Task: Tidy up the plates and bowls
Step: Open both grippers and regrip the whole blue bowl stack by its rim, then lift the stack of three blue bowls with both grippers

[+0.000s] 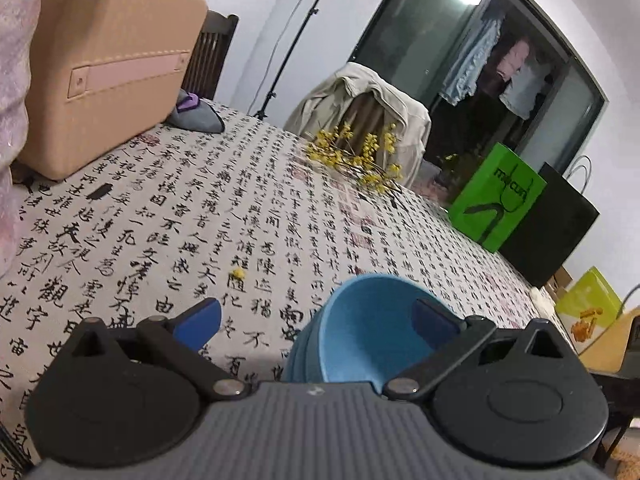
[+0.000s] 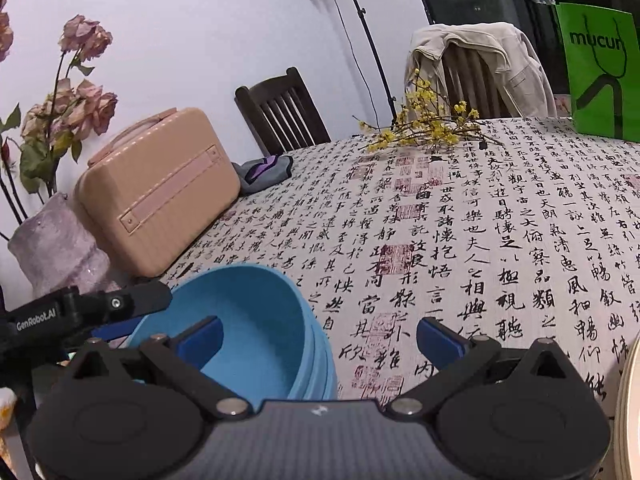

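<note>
A stack of light blue bowls [image 1: 360, 332] stands on the calligraphy-print tablecloth [image 1: 200, 220] close in front of both grippers. My left gripper [image 1: 316, 316] is open; its right finger [image 1: 434, 320] reaches inside the top bowl and its left finger hangs over bare cloth. In the right wrist view the same bowls [image 2: 256, 320] lie at lower left. My right gripper [image 2: 320, 332] is open, its left finger [image 2: 200, 342] over the bowl's hollow. The left gripper's black arm [image 2: 100, 306] comes in from the left at the bowl's rim. A cream plate edge [image 2: 628, 400] shows at far right.
A tan hard case [image 2: 160, 200] and a vase of dried roses [image 2: 56, 240] stand at the table's left. Yellow flower sprigs [image 2: 428, 128] lie far back, and a green paper bag [image 2: 600, 68] stands at the far right. Chairs [image 2: 280, 112] line the far edge.
</note>
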`<state>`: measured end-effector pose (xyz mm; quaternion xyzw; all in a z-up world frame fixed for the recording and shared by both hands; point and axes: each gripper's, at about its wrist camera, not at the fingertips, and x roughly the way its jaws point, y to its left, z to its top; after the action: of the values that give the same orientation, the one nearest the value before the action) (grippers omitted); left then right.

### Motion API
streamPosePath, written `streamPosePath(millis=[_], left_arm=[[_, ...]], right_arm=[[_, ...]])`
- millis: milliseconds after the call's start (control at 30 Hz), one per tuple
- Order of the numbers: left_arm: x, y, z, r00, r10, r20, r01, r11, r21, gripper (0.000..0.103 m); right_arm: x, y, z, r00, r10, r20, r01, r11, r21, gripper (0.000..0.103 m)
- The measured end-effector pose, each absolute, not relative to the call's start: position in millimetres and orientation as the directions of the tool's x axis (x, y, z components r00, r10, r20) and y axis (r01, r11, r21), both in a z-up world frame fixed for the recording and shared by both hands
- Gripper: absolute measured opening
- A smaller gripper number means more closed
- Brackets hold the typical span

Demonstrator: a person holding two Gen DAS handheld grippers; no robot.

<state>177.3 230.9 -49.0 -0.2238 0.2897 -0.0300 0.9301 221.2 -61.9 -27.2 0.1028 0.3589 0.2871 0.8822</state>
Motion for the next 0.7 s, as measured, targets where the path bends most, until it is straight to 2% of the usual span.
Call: streamPosePath(millis=[133, 267, 600, 700], left_arm=[[171, 229, -49, 0.83, -0.199, -0.52, -0.074, 0.886, -0.457, 0.103], [165, 228, -46, 0.84, -0.154, -0.52, -0.123, 0.879, -0.46, 0.103], [164, 229, -64, 0.789, -0.113, -0.604, -0.249, 0.84, -0.483, 0.103], [167, 226, -67, 0.775, -0.11, -0.622, -0.262, 0.84, -0.475, 0.103]], right_arm=[[220, -59, -27, 0.564, 0.561, -0.606, -0.428, 0.826, 0.366, 0.103], [221, -55, -23, 0.541, 0.548, -0.638, -0.444, 0.83, 0.337, 0.103], [229, -37, -39, 0.453, 0.571, -0.685, -0.485, 0.802, 0.348, 0.103], [232, -40, -44, 0.444, 0.564, -0.696, -0.469, 0.808, 0.356, 0.099]])
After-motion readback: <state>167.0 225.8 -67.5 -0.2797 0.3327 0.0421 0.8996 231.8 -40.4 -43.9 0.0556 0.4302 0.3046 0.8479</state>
